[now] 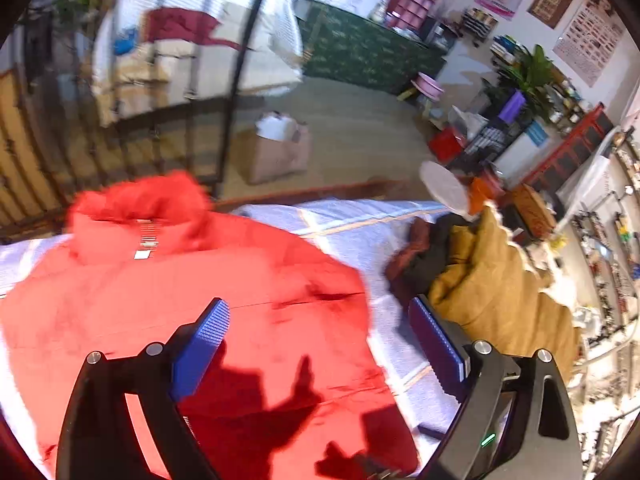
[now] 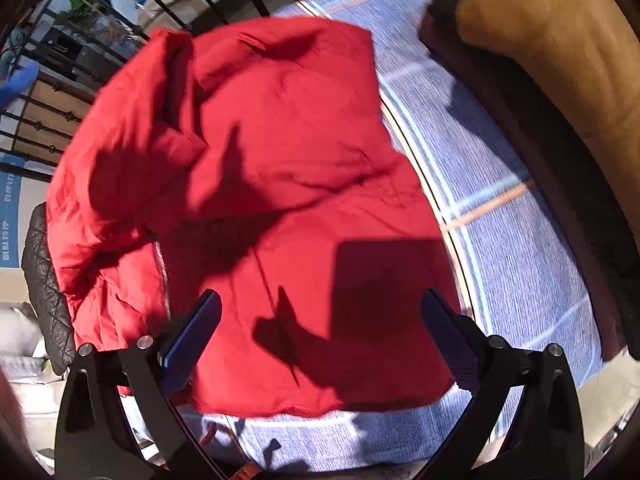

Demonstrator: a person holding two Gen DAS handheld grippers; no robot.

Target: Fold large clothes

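The red jacket lies spread on the bed, flat for folding. Both the left tongs and right tongs hover above it, spread wide and empty, probably choosing an edge.

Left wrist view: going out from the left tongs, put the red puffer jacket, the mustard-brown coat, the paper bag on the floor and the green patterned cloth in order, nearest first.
1. Red puffer jacket: right under the left tongs, on the bed.
2. Mustard-brown coat: just to the right, on the bed.
3. Paper bag: on the floor past the bed's edge.
4. Green patterned cloth: far across the room.
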